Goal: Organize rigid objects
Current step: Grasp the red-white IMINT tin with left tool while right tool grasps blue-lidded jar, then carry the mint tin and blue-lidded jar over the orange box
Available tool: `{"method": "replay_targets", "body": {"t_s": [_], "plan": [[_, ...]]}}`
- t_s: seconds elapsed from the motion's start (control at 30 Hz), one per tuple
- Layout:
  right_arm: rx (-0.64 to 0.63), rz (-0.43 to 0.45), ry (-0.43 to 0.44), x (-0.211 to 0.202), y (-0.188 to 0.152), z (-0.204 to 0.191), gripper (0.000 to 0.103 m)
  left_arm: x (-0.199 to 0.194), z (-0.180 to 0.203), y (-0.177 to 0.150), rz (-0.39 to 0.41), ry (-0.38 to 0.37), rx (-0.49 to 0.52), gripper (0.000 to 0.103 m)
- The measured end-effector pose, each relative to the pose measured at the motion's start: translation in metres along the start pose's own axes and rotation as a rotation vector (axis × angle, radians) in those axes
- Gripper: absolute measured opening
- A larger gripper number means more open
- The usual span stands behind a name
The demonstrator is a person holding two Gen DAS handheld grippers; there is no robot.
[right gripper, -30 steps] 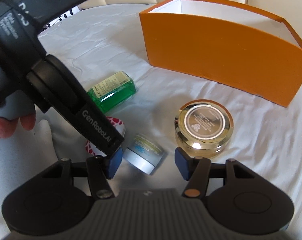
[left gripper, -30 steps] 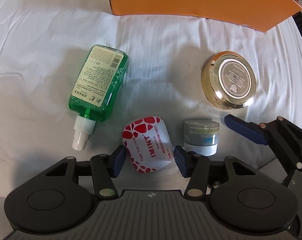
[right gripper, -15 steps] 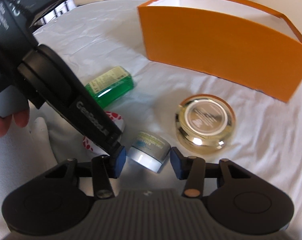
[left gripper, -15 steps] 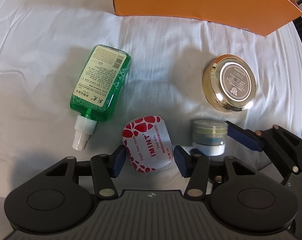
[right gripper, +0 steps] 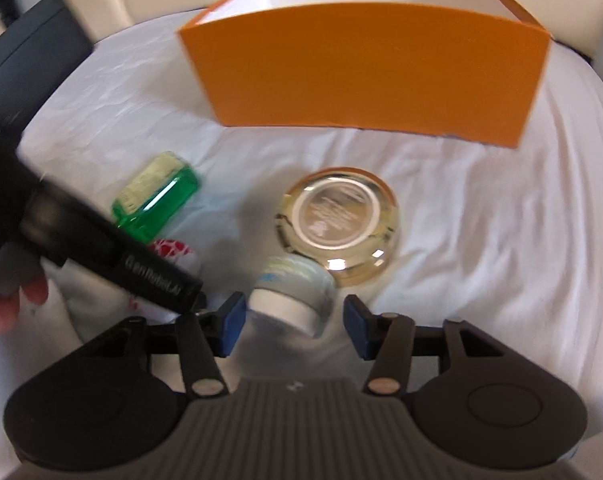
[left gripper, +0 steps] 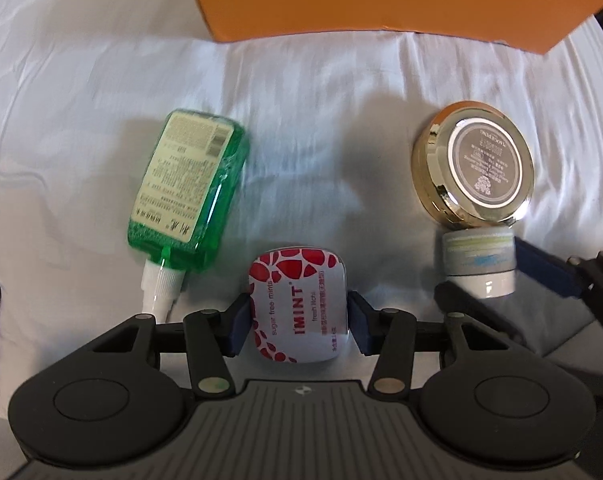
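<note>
Left gripper: jaws closing, pads now touching mint tin, nearer than orange box; right gripper: jaws opening, small jar loose between, now tipped against gold jar; boxing pending.

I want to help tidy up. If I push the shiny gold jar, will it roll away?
Probably not. The gold jar sits flat on the wrinkly white cloth, wide and squat, so it should slide rather than roll or tip. Its mirror-shiny side looks slippery to grip. It likely feels heavy for its size.
</note>
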State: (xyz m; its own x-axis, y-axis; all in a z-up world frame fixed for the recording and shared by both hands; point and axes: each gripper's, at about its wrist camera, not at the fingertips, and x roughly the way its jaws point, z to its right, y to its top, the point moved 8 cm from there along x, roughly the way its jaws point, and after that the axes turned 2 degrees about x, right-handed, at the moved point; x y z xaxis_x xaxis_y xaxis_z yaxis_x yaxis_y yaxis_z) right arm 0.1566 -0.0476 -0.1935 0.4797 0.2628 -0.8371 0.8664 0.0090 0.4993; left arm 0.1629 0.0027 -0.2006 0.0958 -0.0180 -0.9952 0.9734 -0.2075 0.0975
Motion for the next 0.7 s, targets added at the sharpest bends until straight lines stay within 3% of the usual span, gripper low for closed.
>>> {"method": "replay_targets", "body": {"t_s": [0.17, 0.3, 0.5, 0.7], "plan": [[0.038, 0.009, 0.005, -0.001, 0.001, 0.005, 0.054, -0.003, 0.002, 0.002, 0.023, -0.012, -0.019, 0.056], [0.066, 0.032, 0.001, -0.005, 0.001, 0.008, 0.047, -0.007, -0.002, 0.004, 0.053, -0.021, -0.015, 0.056], [0.071, 0.052, -0.002, -0.016, -0.001, 0.013, 0.043, -0.026, 0.0, 0.011, 0.163, -0.05, 0.004, 0.056], [0.056, 0.09, 0.004, -0.027, 0.001, 0.012, 0.042, -0.054, 0.001, 0.015, 0.306, -0.138, -0.026, 0.056]]}}
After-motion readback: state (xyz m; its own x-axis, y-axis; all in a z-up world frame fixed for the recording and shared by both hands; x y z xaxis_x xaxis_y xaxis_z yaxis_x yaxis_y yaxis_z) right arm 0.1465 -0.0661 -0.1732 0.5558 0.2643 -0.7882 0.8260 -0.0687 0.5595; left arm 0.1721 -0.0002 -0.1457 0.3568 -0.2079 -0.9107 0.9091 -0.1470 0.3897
